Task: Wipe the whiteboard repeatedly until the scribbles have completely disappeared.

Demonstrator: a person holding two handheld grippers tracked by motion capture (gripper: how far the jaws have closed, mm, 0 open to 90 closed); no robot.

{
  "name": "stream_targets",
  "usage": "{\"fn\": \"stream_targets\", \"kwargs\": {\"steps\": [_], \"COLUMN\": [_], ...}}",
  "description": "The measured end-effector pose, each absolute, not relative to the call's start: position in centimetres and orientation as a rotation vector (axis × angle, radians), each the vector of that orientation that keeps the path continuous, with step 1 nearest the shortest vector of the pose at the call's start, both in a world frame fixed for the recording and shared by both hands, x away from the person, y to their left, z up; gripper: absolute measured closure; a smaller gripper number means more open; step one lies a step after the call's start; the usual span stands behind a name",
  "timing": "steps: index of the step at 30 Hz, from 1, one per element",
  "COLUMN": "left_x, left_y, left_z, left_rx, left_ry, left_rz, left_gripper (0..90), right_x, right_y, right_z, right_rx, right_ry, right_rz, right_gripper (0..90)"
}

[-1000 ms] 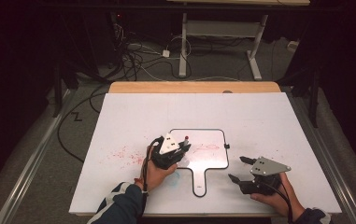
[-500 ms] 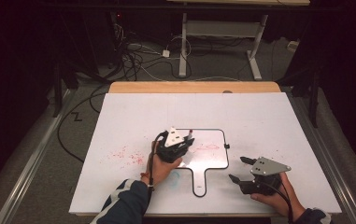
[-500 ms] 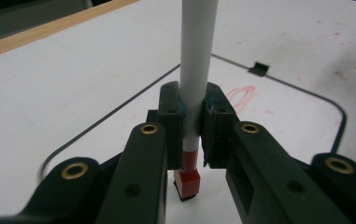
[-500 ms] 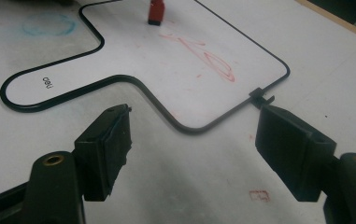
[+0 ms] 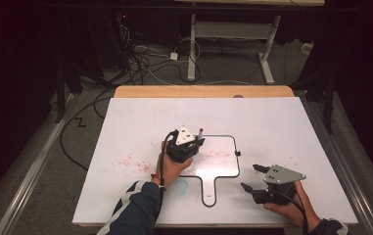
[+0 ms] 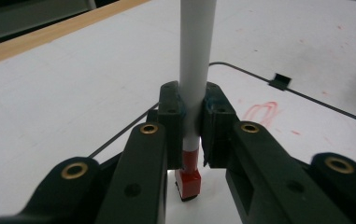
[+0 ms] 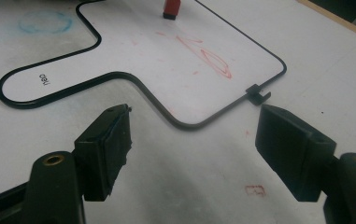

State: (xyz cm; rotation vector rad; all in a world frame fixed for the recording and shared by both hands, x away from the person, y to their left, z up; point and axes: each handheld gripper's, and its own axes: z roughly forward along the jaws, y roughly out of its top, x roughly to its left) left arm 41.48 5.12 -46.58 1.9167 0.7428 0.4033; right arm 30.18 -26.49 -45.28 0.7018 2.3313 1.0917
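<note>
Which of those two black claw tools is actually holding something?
The left gripper: its jaws pinch a white marker with a red tip. The right gripper stands open, with nothing between its jaws.

— What colours do I see on the marker (image 6: 195, 70) I grip?
— A white barrel with a red tip, between my black jaws.
— And the small whiteboard (image 5: 223, 166)?
— White, edged in a thin black line, with red scribbles (image 7: 203, 53) on it.
— The table (image 5: 282, 122)?
— White too, speckled with red at the left, a faint blue ring (image 7: 42, 21) near the board's handle.
</note>
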Motion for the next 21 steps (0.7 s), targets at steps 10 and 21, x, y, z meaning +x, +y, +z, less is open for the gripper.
{"fn": "stream_targets", "kwargs": {"steps": [10,21], "left_x": [39.7,40.7], "left_y": [0.9,6.4], "left_z": [-46.5,-46.4], "left_rx": [1.961,1.948], "left_ry": [0.629,0.776], "left_rz": [0.4,0.469], "left_gripper": [78.8,78.8], "right_x": [30.3,30.3], "right_y": [-26.2,-26.8], "right_z": [-45.5,-45.3], "right_rx": [0.693,0.706], "right_ry": [2.345,2.33], "right_rz": [1.079,1.07], "right_gripper": [27.3,27.4]}}
